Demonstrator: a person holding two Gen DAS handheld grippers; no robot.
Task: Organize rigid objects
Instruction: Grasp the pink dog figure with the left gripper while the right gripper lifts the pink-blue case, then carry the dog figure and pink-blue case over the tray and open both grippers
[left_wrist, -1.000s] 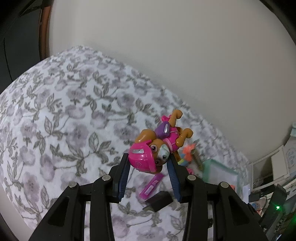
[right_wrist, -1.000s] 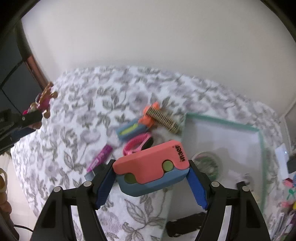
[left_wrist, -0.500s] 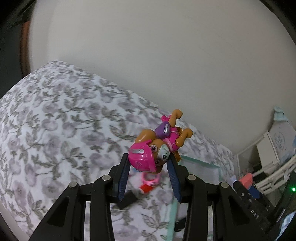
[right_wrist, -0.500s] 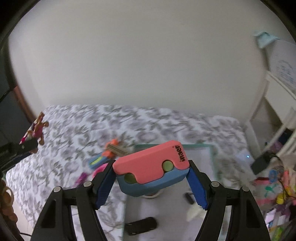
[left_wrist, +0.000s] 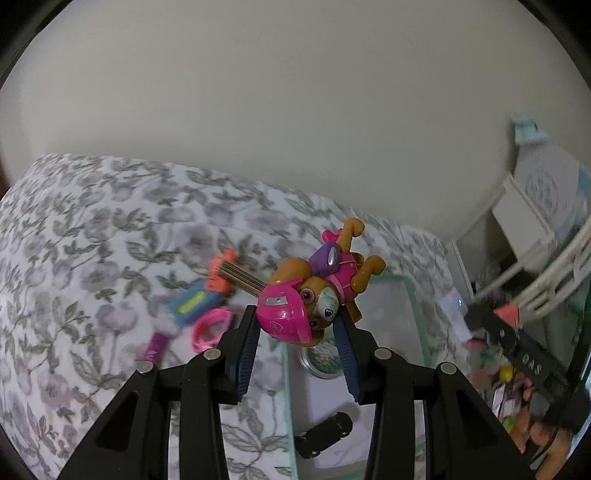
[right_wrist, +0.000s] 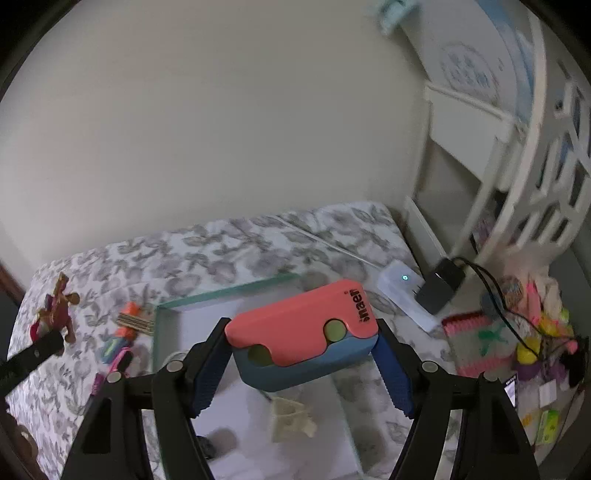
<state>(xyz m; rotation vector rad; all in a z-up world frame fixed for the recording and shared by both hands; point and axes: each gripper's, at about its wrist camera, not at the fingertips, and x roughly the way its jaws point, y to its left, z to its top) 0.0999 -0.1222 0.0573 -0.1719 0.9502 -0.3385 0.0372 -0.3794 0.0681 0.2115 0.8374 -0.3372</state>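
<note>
Pink-helmeted toy pup (left_wrist: 306, 306) is clamped head-first in the left gripper (left_wrist: 297, 354), whose narrow bite on a rounded helmet could let it twist free short of the tray (left_wrist: 406, 291). Right gripper (right_wrist: 303, 363), spread wide, grasps the coral-and-blue case (right_wrist: 301, 332) above the tray's far edge; loose toys (left_wrist: 207, 295) lie beyond its left rim.

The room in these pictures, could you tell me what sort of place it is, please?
Probably a child's bedroom: a bed with a floral cover against a plain wall, small toys scattered on it, and white furniture beside it.
</note>
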